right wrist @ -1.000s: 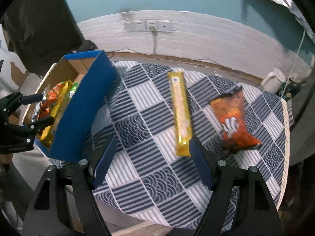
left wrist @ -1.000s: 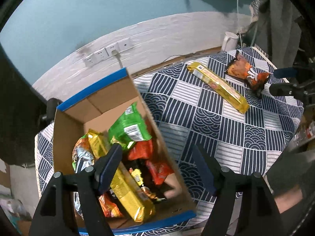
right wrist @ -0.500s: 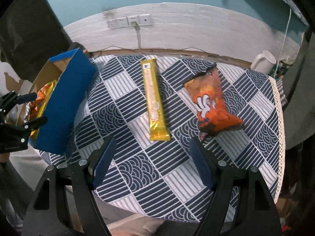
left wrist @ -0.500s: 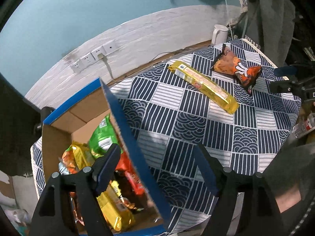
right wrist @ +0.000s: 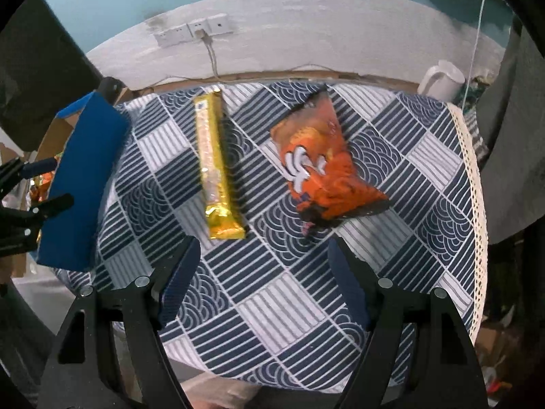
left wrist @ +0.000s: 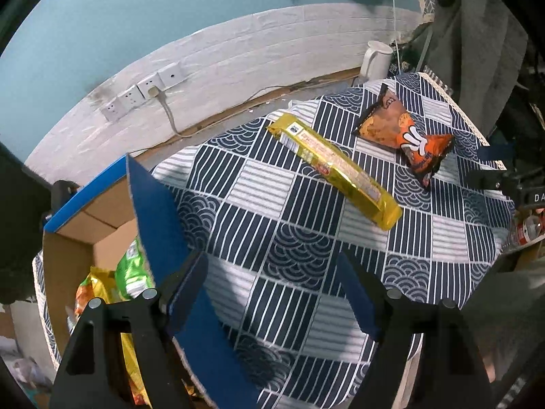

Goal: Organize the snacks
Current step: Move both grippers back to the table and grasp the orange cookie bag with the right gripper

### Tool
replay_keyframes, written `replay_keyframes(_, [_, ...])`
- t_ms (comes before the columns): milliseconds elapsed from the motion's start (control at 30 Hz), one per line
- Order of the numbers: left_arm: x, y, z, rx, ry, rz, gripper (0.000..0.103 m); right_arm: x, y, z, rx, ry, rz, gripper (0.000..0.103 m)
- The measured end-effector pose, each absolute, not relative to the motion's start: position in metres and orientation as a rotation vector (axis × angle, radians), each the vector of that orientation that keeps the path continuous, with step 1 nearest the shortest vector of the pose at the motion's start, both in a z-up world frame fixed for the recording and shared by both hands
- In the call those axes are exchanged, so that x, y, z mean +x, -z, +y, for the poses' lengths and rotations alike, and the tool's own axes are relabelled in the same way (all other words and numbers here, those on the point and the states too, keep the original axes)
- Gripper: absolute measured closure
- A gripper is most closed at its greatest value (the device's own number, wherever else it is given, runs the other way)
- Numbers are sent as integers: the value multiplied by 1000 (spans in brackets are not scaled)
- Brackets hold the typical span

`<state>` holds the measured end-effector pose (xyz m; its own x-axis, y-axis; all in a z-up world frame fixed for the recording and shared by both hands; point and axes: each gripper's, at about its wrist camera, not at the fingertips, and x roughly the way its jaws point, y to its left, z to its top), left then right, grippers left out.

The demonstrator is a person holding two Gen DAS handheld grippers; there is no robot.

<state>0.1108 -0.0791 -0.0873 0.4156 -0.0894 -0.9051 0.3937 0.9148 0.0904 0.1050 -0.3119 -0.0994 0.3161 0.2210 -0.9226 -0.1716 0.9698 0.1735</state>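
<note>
Snacks awaiting sorting are shown across a round table draped in a navy-and-white patterned tablecloth [right wrist: 293,306], described from left to right. At far left a cardboard box [left wrist: 68,248] with blue outer walls stands on the table edge; packets already stowed can be made out inside it, among them a green packet [left wrist: 131,274] and a yellow one, their printing too blurred to be read. The left gripper [left wrist: 272,293] is held over the box's near blue flap with its jaws spread wide and nothing between them. Near the table's middle a long gold-wrapped biscuit pack [right wrist: 214,163] lies flat, well apart from the box; a small label at its far end is visible but not legible. Just to its right an orange chip bag [right wrist: 320,167] with large white lettering lies flat, the brand not decipherable. The right gripper [right wrist: 260,279] is held above the cloth, near the close ends of both packs, its jaws wide apart and empty. At far right a white kettle [right wrist: 441,80] stands by the wall, and the letters "DA" can be read on the right gripper's body in the left wrist view. The step in hand is judged to be the approach to a loose pack; the next move would call for the right jaws to be lowered astride the biscuit pack's narrow width, closed, and carried to the box.
</note>
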Motion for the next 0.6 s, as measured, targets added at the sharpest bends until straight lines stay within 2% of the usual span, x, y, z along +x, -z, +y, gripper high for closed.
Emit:
replay_keyframes(467, [156, 123, -100, 225, 300, 1190, 23, 179, 135, -327, -113, -258, 1311, 25])
replay_keyframes(600, [172, 129, -98, 175, 285, 1206, 23, 196, 150, -328, -80, -279, 1328, 25])
